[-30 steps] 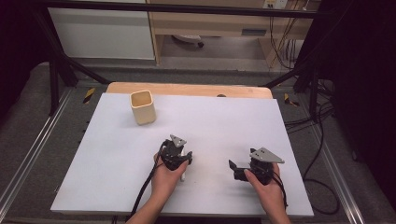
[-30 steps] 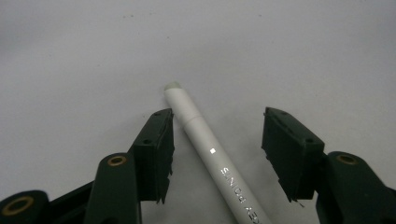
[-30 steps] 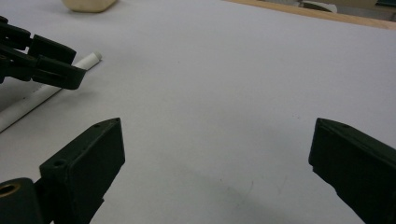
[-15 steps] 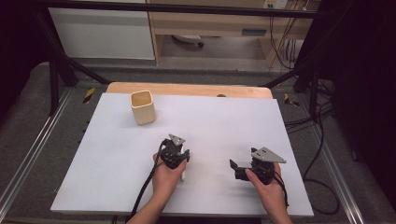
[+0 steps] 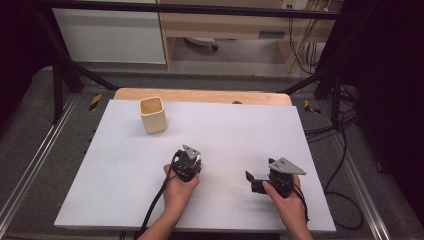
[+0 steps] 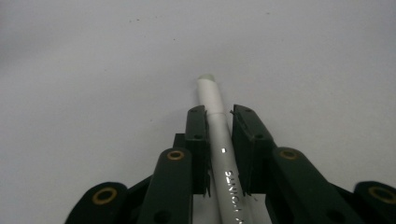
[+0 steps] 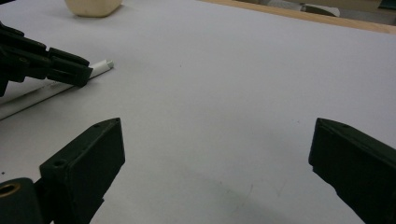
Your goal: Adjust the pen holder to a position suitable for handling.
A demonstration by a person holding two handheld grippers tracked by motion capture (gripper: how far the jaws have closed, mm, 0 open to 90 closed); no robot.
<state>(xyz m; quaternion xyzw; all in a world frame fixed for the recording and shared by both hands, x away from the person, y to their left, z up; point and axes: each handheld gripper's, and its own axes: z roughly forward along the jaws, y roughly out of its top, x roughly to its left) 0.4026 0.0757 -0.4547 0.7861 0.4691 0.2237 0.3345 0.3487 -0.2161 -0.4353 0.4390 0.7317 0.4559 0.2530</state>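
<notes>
Left gripper (image 6: 219, 116) is closed on a white pen (image 6: 215, 122): its jaws have just been closing, and in the left gripper view both pads sit against the barrel with the pen between them. The pen lies flat on the white worktop (image 5: 100, 165), its capped tip sticking out just past the jaw ends, the barrel with printed lettering running back under the gripper body. In the high view the left gripper (image 5: 186, 165) sits near the worktop's middle, a bit toward the person's edge, pointing down at the surface, hand wrapped around it from below. Right gripper (image 7: 217, 154) hangs wide open with nothing between the jaws, just bare worktop; in the high view it (image 5: 256, 181) rests to the right, well apart from the left one, jaws facing toward it. From the right gripper view the pen's tip (image 7: 102, 66) pokes out beside the left gripper's jaw ends. A cream square cup (image 5: 153, 114) stands upright at the far left of the worktop, well away from both grippers.
</notes>
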